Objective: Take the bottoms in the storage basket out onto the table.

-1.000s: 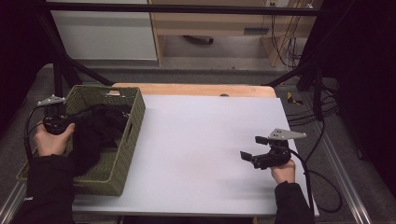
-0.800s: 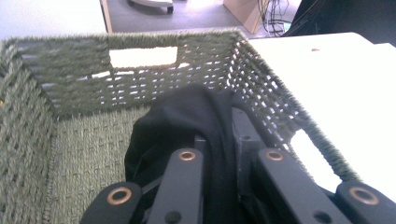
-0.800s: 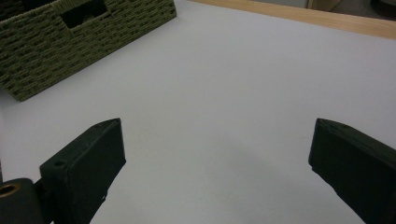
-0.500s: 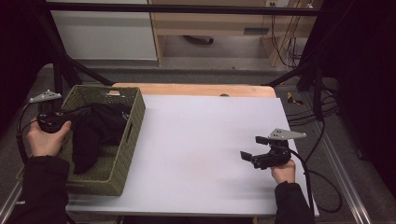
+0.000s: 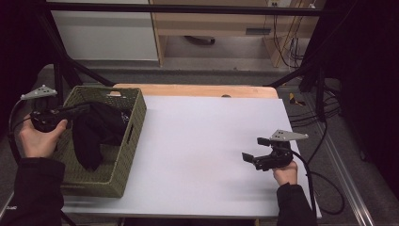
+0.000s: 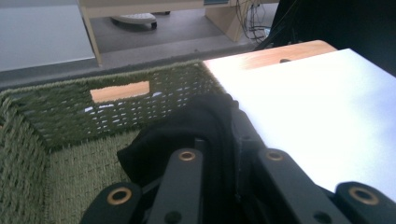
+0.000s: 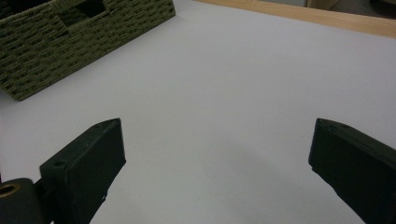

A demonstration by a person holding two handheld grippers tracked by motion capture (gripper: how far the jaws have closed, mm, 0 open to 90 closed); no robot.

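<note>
A black cloth garment (image 5: 94,134) is seen at the left of the frame, hanging limp and crumpled over the inside of a woven green basket (image 5: 127,141). Its upper part is pinched and lifted above the rim, while its lower folds trail down into the basket.

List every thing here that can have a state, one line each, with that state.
Left gripper: shut on the black cloth, held above the basket.
Black cloth garment: pinched at one end, hanging down into the basket.
Green woven rectangular basket: upright on the table's left end, the cloth partly inside.
Right gripper: fingers open, nothing between them, over the white table.
</note>
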